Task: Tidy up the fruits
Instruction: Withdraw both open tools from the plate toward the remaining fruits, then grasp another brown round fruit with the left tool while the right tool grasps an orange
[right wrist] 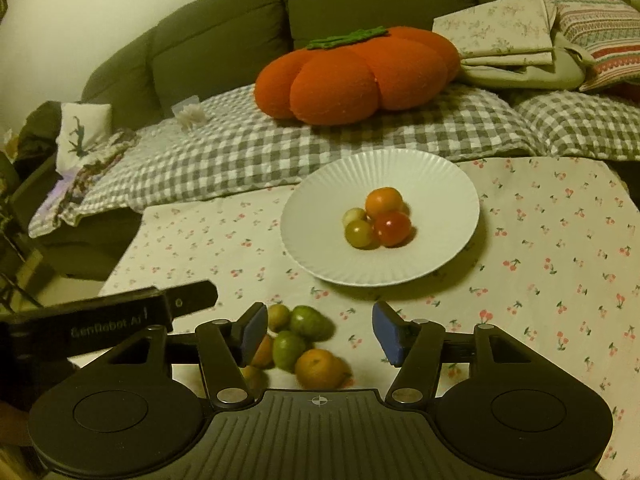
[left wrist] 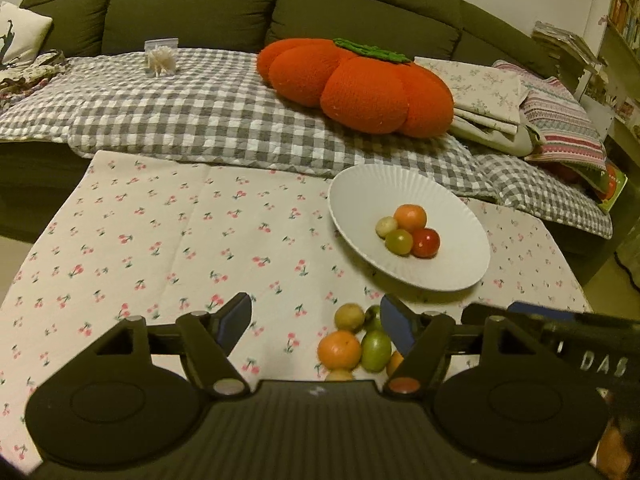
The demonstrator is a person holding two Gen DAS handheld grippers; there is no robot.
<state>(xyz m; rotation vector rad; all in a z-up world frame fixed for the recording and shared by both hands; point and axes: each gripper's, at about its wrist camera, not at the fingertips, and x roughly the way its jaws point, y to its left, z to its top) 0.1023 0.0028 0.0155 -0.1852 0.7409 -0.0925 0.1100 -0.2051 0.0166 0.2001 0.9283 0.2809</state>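
- Left wrist view: the left gripper (left wrist: 316,326) hangs over a cherry-print tablecloth (left wrist: 160,248), its blue-padded jaws spread apart and holding nothing.
- A loose cluster of fruit lies on the cloth near its right-hand finger: an orange (left wrist: 339,349), a green fruit (left wrist: 376,350) and a yellowish one (left wrist: 349,317), all free of the pads.
- Beyond them sits a white ribbed plate (left wrist: 400,196) with four small fruits bunched together: an orange one (left wrist: 409,217), a red one (left wrist: 426,242), a greenish one (left wrist: 399,241) and a pale one (left wrist: 386,226).
- Right wrist view: the right gripper (right wrist: 319,334) is also parted and empty, with the loose fruits (right wrist: 308,322) partly between its jaws, nearer the left-hand pad.
- An orange pumpkin cushion (left wrist: 356,84) rests on a grey checked blanket (left wrist: 200,116) over the sofa behind.
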